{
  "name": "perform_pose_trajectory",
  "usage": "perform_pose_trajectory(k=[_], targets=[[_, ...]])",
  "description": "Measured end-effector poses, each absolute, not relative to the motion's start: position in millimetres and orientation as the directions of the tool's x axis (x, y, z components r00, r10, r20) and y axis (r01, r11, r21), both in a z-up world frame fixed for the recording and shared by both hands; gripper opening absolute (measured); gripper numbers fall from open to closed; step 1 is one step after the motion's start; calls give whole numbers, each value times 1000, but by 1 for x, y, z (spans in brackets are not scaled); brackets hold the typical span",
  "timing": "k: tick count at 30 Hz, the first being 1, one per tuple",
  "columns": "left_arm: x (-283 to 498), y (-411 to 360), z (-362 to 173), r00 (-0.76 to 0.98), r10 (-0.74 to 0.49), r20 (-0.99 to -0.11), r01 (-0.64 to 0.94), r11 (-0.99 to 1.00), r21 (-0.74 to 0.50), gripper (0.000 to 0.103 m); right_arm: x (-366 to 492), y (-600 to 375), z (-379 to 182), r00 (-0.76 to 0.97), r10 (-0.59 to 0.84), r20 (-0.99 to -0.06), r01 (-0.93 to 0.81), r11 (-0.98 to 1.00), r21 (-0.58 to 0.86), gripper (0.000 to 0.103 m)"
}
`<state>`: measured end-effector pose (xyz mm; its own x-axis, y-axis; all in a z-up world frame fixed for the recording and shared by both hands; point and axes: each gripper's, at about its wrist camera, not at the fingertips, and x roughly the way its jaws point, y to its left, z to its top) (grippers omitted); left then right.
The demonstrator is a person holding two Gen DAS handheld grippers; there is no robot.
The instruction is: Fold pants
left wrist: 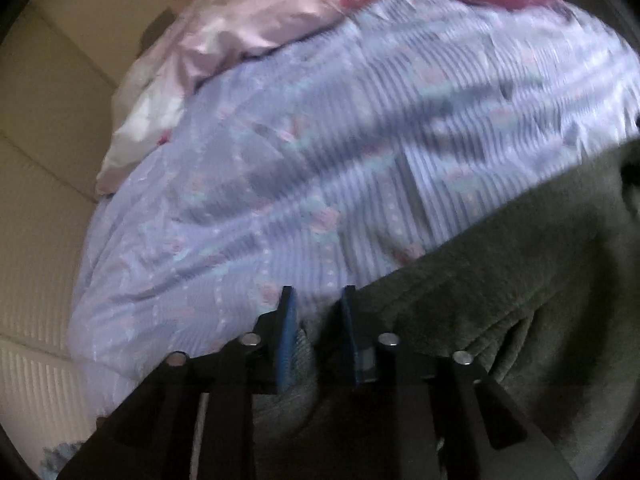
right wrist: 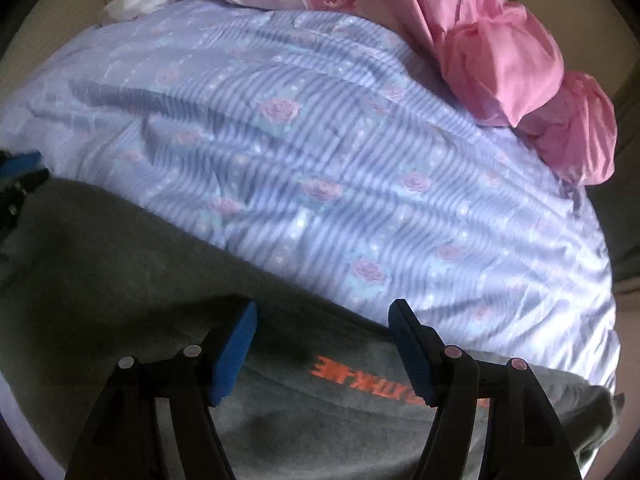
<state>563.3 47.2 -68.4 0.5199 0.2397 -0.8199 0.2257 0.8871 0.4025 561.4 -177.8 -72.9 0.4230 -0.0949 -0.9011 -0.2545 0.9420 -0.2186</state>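
While the grey-green sweatpants [right wrist: 132, 264] lie spread over a lilac striped bedsheet with pink roses [right wrist: 320, 168], the right gripper [right wrist: 322, 344] hovers over them with its jaws wide apart, nothing between the blue pads [right wrist: 234, 354]. Orange lettering [right wrist: 356, 376] printed on the pants shows upside down between those pads. At the far left edge of the right wrist view, the other gripper's blue tip just shows at the pants' edge.

From the left wrist view, the left gripper [left wrist: 316, 320] sits at the border where the pants [left wrist: 520, 300] meet the sheet [left wrist: 320, 140]. Its jaws stand close together, and a fold of grey knit fabric shows between them, so they appear clamped on the pants' edge, though motion blur makes the contact hard to confirm. A pale pink pillow [left wrist: 256, 20] and a brighter pink bundle of cloth [right wrist: 500, 48] lie beyond the sheet. Beige upholstery [left wrist: 44, 140] shows at the left.
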Motion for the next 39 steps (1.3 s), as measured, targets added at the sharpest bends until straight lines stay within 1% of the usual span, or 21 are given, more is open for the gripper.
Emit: perform_pose_trajectory(k=[1,2,3,4,5,8,11,12,15,17,19,24,28,32,34,38,39], targets=[[565,51,-60,535,254,-806,182,897,403,49,561,-181,-72,417,-104,-903,-247,943,-223,68],[561,51,-50,555,255,-792,150,906,396,57,561,-187,-68,404,-113,-908,-226,949,-219,68],[555,51,-38,592,243,-769,126,914,386,58,560,-192,-63,402,-123,-907,-208,953,-221,68],[546,45,-23,634,241,-735,102,916,389,65,556,-196,-55,415,-142,-899,-194,951,-240,68],[537,37,-11,665,241,-707,92,912,399,68,551,-199,-43,449,-173,-877,-186,941,-282,68],[514,4,16,713,177,-678,148,908,393,69,529,-209,-7,521,-185,-834,-190,927,-324,69],[479,-30,31,716,79,-693,227,913,339,74,503,-232,28,563,-159,-811,-177,935,-307,69],[467,-45,35,711,28,-703,265,915,304,74,493,-243,39,582,-167,-796,-164,934,-316,69],[448,-82,40,682,-68,-728,322,922,215,75,471,-286,64,622,-197,-758,-112,936,-334,69],[442,-113,42,628,-161,-761,373,921,112,75,457,-320,74,623,-222,-750,-60,943,-329,69],[439,-144,43,592,-211,-778,409,910,64,75,448,-355,78,610,-233,-758,1,956,-293,69],[432,-221,46,569,-317,-759,490,872,3,74,428,-446,66,581,-159,-798,133,986,-100,69],[431,-262,36,571,-316,-758,497,868,13,74,417,-499,40,553,-115,-825,230,973,18,69],[432,-290,15,582,-274,-766,488,871,60,74,408,-546,6,528,-84,-845,362,922,135,69],[430,-301,5,573,-266,-775,495,866,68,74,407,-564,-10,533,-31,-845,395,893,216,69],[424,-319,-7,573,-262,-776,512,854,90,74,411,-584,-36,586,85,-806,422,817,393,67],[422,-323,-10,580,-260,-772,519,849,104,74,413,-588,-42,600,119,-791,428,788,443,63]])
